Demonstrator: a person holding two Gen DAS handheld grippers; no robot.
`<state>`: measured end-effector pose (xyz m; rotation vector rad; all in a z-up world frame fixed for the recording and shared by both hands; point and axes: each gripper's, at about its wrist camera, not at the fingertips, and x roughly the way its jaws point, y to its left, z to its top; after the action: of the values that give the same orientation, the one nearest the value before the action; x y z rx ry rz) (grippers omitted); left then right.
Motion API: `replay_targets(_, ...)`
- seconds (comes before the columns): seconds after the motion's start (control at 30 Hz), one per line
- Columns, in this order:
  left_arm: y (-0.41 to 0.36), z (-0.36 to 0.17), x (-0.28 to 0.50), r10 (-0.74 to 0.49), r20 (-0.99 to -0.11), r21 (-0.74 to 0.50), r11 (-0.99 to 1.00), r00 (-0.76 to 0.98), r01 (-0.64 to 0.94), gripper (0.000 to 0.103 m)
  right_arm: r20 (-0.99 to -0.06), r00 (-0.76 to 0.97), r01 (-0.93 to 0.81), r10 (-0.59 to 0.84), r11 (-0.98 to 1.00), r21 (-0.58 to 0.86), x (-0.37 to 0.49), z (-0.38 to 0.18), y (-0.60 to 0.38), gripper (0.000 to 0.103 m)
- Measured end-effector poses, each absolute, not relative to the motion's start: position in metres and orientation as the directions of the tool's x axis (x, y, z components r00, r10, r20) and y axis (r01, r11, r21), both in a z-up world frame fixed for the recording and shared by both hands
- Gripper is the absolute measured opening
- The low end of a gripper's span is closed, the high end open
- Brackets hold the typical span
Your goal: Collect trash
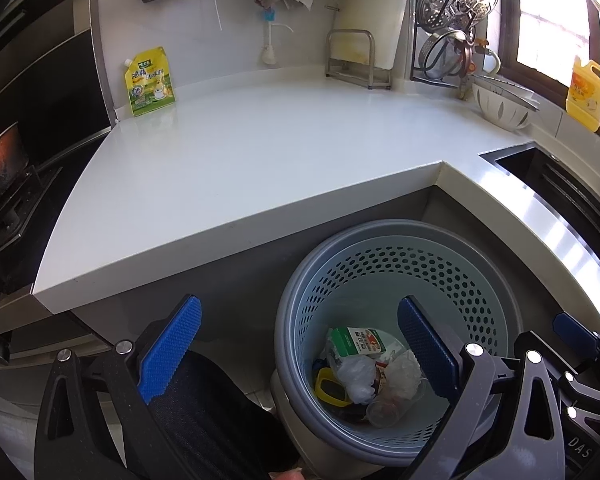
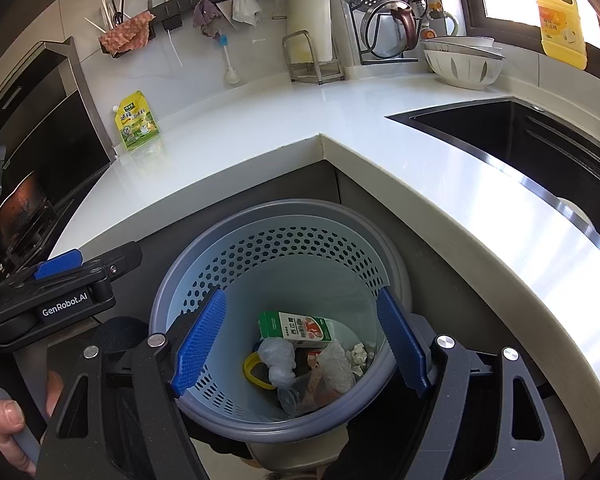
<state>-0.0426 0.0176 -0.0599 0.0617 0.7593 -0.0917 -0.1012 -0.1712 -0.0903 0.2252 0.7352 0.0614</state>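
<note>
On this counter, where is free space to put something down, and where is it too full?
The white counter is bare across its wide middle, between the yellow-green pouch by the stove side and the black sink. The strip before the sink is also bare. The back right corner is crowded: metal rack, dish rack, white colander. The bin already holds trash.
</note>
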Motion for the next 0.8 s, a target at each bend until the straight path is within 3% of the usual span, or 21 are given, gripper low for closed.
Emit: replay_targets(0.8, 0.0154, -0.0641, -0.0409, -0.057, -0.698, 0.032, 0.993, 0.714, 0.110, 0.097, -0.657, 0.742, 0.022, 0.134, 0.974, 0.224, -0.1015, -0.0897, -0.1700, 0.075)
